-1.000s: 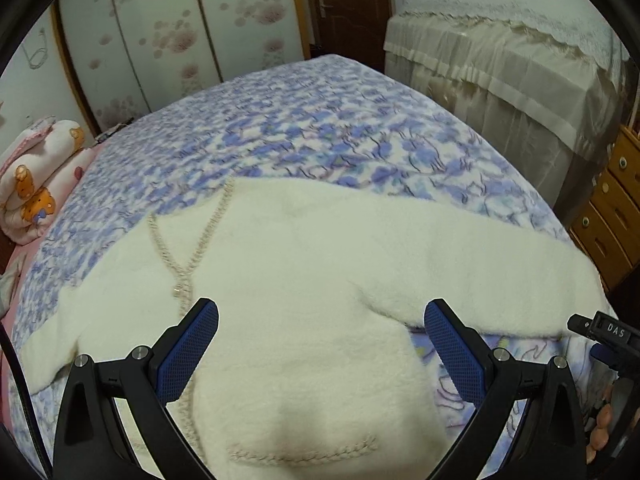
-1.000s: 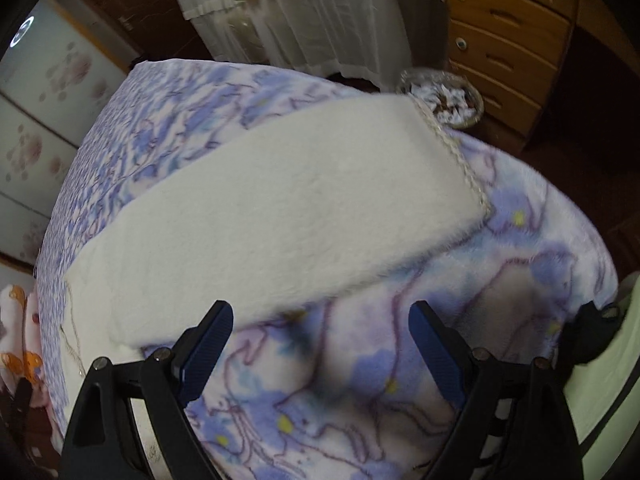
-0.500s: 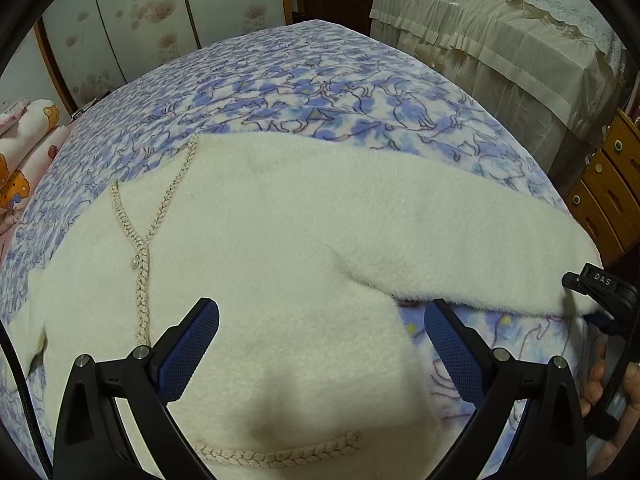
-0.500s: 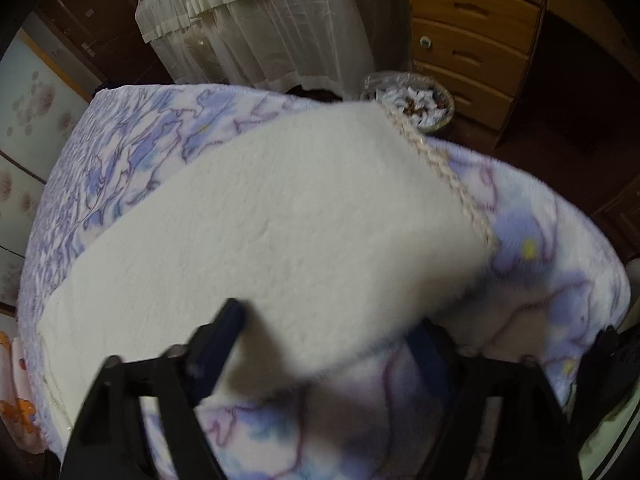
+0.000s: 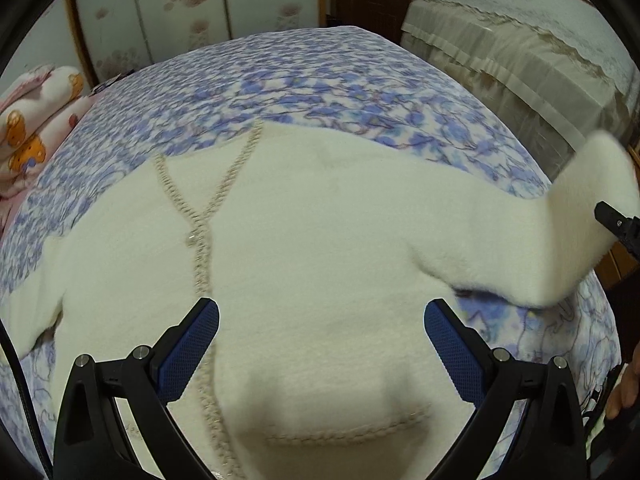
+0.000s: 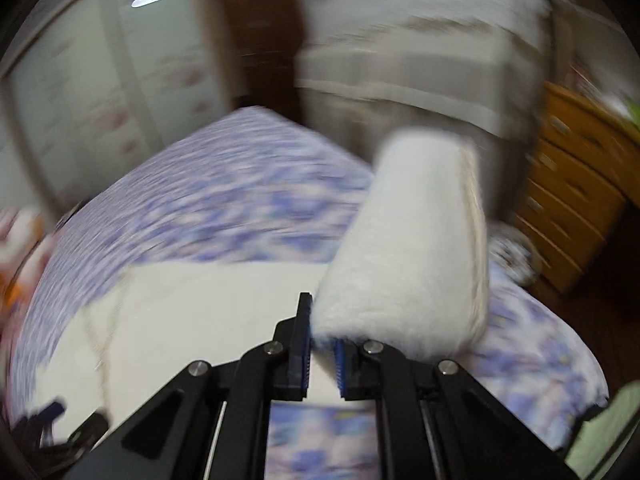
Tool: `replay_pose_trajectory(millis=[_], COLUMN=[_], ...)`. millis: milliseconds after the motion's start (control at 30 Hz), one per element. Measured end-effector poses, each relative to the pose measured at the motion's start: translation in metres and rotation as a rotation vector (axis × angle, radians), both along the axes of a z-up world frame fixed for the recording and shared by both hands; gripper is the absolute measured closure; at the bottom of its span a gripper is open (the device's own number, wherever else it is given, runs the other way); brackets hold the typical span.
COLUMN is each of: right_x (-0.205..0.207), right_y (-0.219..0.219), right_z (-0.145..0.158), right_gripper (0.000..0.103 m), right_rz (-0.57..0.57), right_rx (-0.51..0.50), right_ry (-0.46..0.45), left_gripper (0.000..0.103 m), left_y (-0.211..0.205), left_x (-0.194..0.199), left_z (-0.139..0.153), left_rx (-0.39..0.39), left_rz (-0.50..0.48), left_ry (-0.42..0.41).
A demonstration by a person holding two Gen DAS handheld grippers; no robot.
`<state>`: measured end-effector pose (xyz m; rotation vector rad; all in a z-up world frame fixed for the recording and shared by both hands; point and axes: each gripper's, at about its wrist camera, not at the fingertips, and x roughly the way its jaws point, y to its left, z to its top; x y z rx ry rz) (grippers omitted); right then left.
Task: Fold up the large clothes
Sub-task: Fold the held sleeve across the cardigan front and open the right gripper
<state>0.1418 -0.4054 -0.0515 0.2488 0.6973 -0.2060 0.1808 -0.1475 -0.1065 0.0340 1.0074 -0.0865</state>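
The white cardigan (image 5: 320, 264) lies flat on the flowered bed (image 5: 320, 80), its sleeve (image 6: 408, 248) pinched by the just-closed right gripper (image 6: 322, 354) and raised, probably to fold inward, while the left gripper (image 5: 320, 344) hovers spread above.

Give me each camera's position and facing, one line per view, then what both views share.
Left wrist: sits on the left gripper, angled down at the cream cardigan on the floral bedspread; its open blue fingers show.
Right wrist: sits on the right gripper, facing across the bed; its fingers are shut on the cardigan's sleeve, having just closed.
Shared: cardigan, raised sleeve, bedspread, wardrobe doors.
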Motion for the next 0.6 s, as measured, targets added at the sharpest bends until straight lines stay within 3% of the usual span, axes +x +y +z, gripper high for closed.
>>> replay_pose_trajectory(millis=[133, 267, 367, 433, 567, 600], right_x=[0.008, 0.019, 0.017, 0.009, -0.006, -0.007], right_y=[0.065, 0.103, 0.117, 0.117, 0.115, 0.121], right_z=[-0.02, -0.076, -0.111, -0.117, -0.11, -0.108], right_gripper=[0.093, 0.089, 0.084, 0.082, 0.056, 0.055], right_rz=[0.205, 0.339, 0.365, 0.374, 0.425, 0.433], right_rx=[-0.033, -0.05, -0.129, -0.173, -0.135, -0.145], right_ry=[0.047, 0.211, 0.313, 0.31, 0.271, 0.262], left_gripper=[0.001, 0.001, 0.001, 0.001, 0.001, 0.001], left_y=[0.042, 0.073, 0.078, 0.076, 0.07, 0.067], left_x=[0.0, 0.002, 0.001, 0.001, 0.01, 0.013], left_z=[-0.008, -0.031, -0.049, -0.058, -0.076, -0.081], left_rx=[-0.018, -0.061, -0.098, -0.128, -0.242, -0.298], left_rz=[0.074, 0.107, 0.075, 0.045, 0.001, -0.003], left_ry=[0.017, 0.076, 0.123, 0.151, 0.224, 0.253])
